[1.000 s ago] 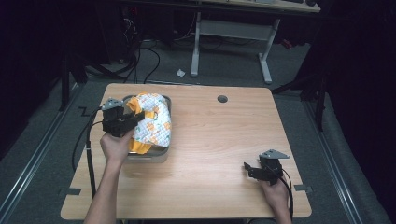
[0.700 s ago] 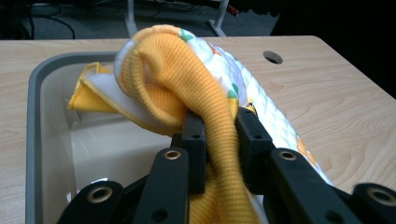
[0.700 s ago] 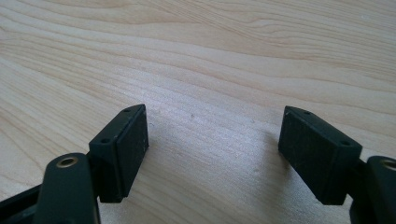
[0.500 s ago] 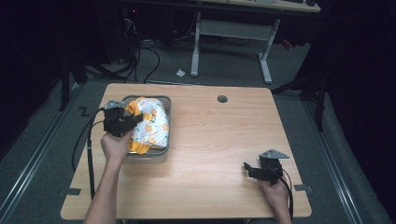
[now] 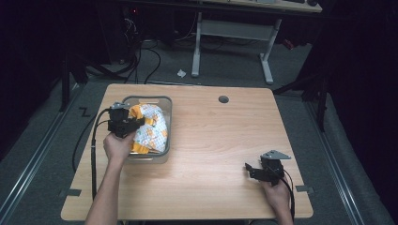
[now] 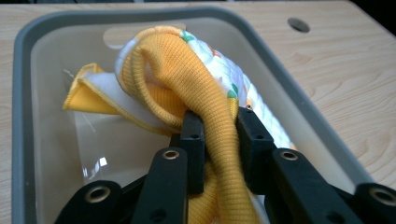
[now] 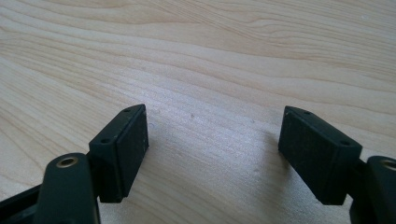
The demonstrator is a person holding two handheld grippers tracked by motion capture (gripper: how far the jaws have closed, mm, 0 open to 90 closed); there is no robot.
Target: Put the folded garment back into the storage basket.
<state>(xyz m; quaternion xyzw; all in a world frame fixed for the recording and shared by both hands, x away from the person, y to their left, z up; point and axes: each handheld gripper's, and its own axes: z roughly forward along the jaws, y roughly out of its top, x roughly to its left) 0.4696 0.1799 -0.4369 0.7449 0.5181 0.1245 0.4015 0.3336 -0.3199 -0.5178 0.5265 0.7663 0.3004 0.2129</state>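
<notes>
The cloth (image 6: 187, 79) is a soft bundle: a ribbed orange fold wrapped over white quilted fabric with small orange and green prints, plus a flat white piece edged in orange. It lies in the grey bin (image 5: 165, 108) at the counter's (image 5: 225, 140) left. The left gripper (image 6: 219, 135) is clamped on the orange fold. The right gripper (image 7: 215, 149) rests with jaws apart over bare wood near the front right. Since the earlier frame the left gripper has sunk lower into the bin with the cloth; the right one has kept its place.
</notes>
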